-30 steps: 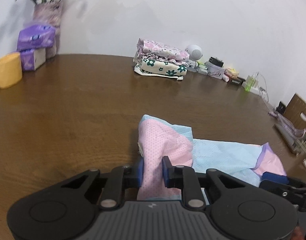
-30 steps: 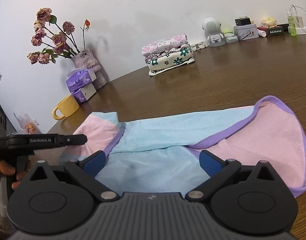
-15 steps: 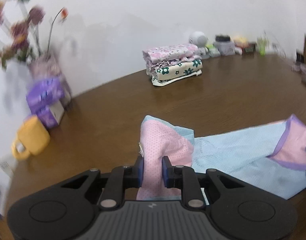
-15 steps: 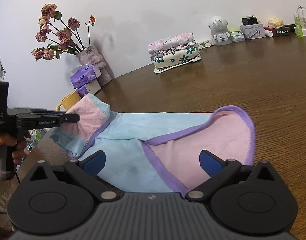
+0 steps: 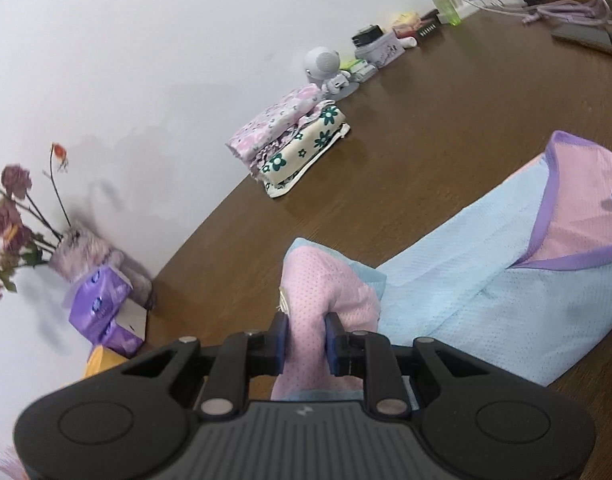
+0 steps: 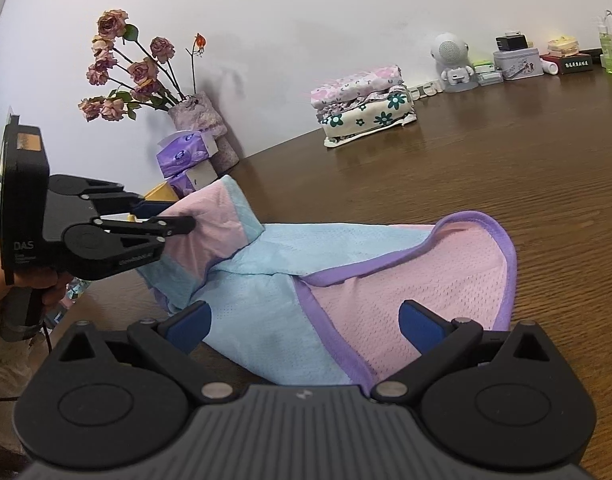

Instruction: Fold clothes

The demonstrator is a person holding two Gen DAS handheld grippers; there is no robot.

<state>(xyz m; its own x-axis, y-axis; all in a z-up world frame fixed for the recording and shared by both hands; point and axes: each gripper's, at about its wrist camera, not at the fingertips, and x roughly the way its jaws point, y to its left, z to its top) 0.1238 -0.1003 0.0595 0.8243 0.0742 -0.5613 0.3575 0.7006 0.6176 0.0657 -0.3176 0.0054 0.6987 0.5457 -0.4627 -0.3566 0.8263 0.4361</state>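
1. Two tongs work one garment (image 6: 306, 276), a pale blue and pink mesh piece with purple trim that lies across the lower middle of the right wrist frame on the brown table (image 6: 505, 168).
2. Left gripper (image 5: 305, 334): clenched on a pink sleeve end (image 5: 325, 292), the cloth bunched between its blue pads at lower centre of the left wrist frame. In the right wrist frame the same tool sits at mid left, with that end held up off the wood.
3. Right gripper (image 6: 304, 322): jaws wide apart, grasping nothing; the cloth lies under and between its pads without being pinched.
4. Change over the last second: the sleeve end has gone from lying low beside the tabletop to hanging raised at mid left, and the left wrist view has rolled, so the table now slants from lower left to upper right. The pink panel with the purple border has drawn in closer to the right tool.
5. Meaning, as I judge it: the raised end is being carried over the body of the piece, a fold in progress and not yet laid flat.
6. Folded pile (image 6: 363, 106) stands at upper centre near the wall, well apart from the garment.
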